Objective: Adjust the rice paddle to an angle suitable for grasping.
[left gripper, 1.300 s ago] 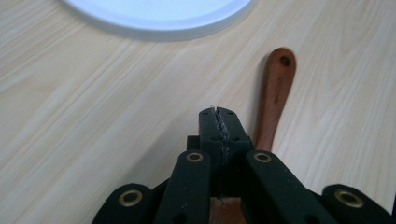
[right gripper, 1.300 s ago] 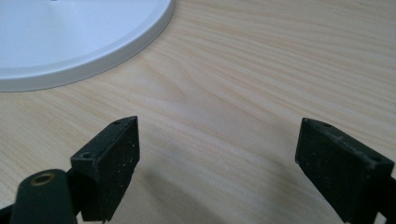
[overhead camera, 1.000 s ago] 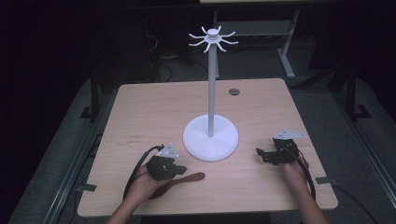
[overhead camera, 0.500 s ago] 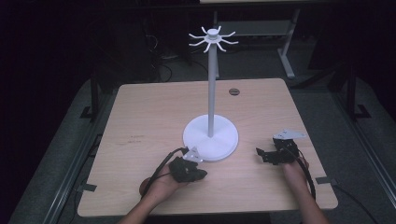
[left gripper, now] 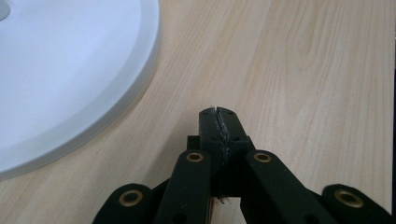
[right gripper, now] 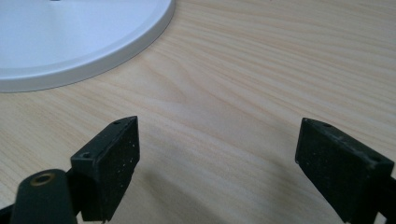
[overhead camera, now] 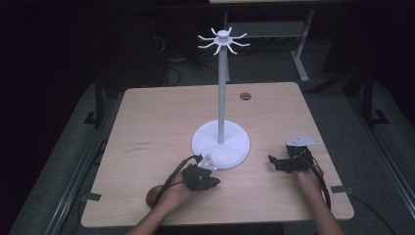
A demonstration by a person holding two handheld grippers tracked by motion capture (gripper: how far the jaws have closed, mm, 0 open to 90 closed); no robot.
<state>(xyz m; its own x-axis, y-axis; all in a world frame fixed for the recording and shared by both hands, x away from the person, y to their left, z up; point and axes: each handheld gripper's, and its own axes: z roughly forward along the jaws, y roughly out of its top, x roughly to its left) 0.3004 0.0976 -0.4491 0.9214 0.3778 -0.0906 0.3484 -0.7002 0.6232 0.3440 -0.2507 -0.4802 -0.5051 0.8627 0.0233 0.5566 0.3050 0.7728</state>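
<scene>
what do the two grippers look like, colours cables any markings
Both grippers, left and right, are black, with flat rectangular jaws on link arms pinned by brass-ringed pivots. Each carries a grey three-cornered plate on top and trails a black cable. Forearms are bare, no sleeves.

Light wood-grain counter [overhead camera: 147, 122] with a white stand on it: round disc base [overhead camera: 220, 145], thin upright pole [overhead camera: 221, 93], spoked hook crown on top [overhead camera: 223, 40]. Left black tongs [overhead camera: 211, 182] sit just in front of the base's near-left rim, hand behind. Right black tongs [overhead camera: 275, 163], near the counter's right edge, point left toward the base, well apart from it. Small dark round grommet [overhead camera: 245, 96] near the far edge.
</scene>
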